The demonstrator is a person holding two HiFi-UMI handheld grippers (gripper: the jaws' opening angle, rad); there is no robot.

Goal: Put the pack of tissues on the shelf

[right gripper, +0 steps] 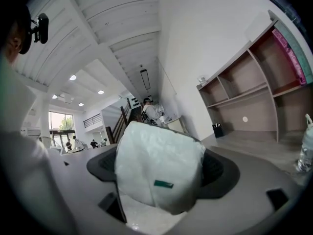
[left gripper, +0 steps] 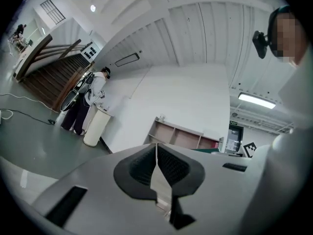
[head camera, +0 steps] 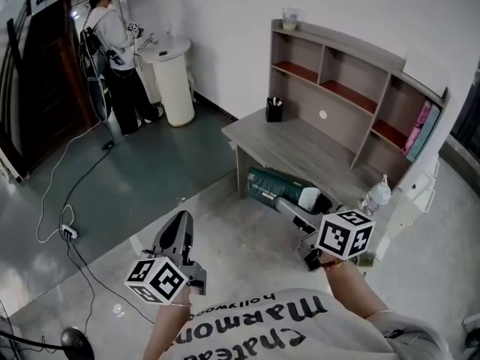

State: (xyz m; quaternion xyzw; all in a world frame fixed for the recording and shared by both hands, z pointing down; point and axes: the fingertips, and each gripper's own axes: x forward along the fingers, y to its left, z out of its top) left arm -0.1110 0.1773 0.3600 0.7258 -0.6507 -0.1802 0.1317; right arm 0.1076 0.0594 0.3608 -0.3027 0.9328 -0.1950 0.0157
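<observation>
The pack of tissues (right gripper: 156, 166) is white crinkled plastic with a small green label, and my right gripper (right gripper: 161, 153) is shut on it. In the head view that gripper (head camera: 304, 202) holds the white pack (head camera: 310, 198) low in front of the grey desk (head camera: 300, 150). The wooden shelf unit (head camera: 352, 88) with open compartments stands on the desk's back, and it rises ahead and to the right in the right gripper view (right gripper: 244, 87). My left gripper (head camera: 178, 235) is shut on nothing and points forward over the floor, with the shelf unit (left gripper: 178, 136) far beyond its jaws (left gripper: 156, 155).
On the desk are a black pen holder (head camera: 274, 109) and a water bottle (head camera: 375, 197). Pink books (head camera: 420, 126) stand in the right compartment and a cup (head camera: 289, 17) on top. A dark green package (head camera: 270, 181) lies by the desk front. A person (head camera: 112, 51) stands by a white stand (head camera: 172, 81); cables (head camera: 67, 231) cross the floor.
</observation>
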